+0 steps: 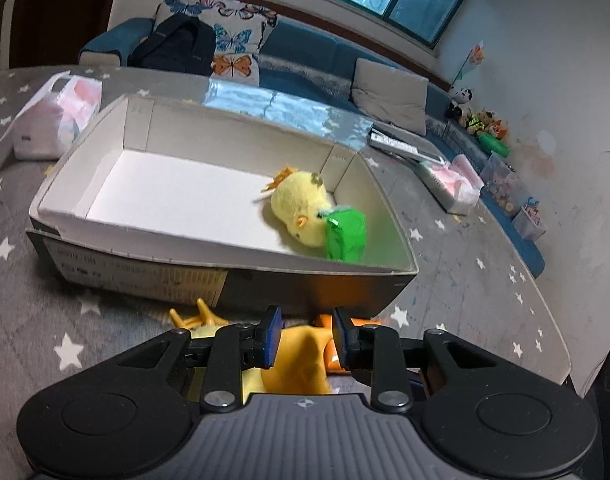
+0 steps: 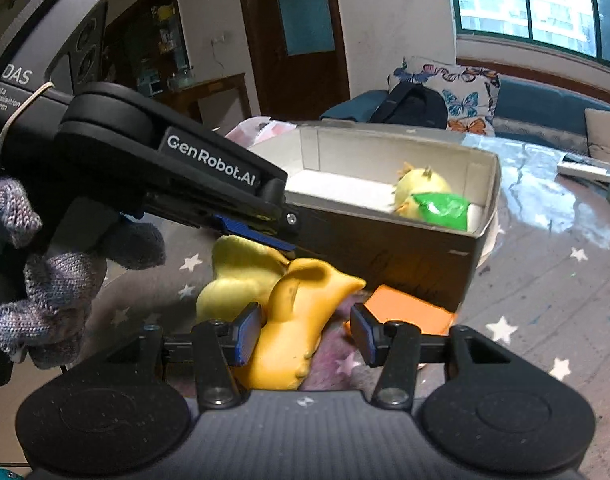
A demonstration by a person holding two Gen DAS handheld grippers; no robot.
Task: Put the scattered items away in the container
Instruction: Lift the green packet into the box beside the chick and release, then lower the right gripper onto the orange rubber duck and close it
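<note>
A shallow cardboard box point(image 1: 225, 248), white inside and dark outside, is seen across the middle of the left wrist view, standing on a bench point(image 1: 465, 280) covered with a grey star-patterned cloth. Inside the box, toward its right end, a yellow plush chick point(image 1: 301, 208) is lying, with a green pouch point(image 1: 345, 236) touching it on the lower right side. The left tongs point(image 1: 307, 336) are located at the lower centre of that view, just in front of the near wall of the box; their blue pads are set apart, with the yellow rubber duck point(image 1: 301, 360) between them, and whether the pads touch it cannot be told. An orange flat item point(image 1: 325, 320) is partly visible beyond the pads. In the right wrist view, the right tongs point(image 2: 305, 334) are found at the lower centre, standing apart; the left pad appears to rest against the rubber duck point(image 2: 293, 320), while the right pad is clear of it. The orange flat item point(image 2: 409, 312) lies against the foot of the box point(image 2: 385, 248). The left tongs point(image 2: 261, 236) enter from the upper left, held by a gloved hand point(image 2: 57, 280), above the duck. A sofa point(image 1: 305, 52) with butterfly cushions is seen in the background.
</note>
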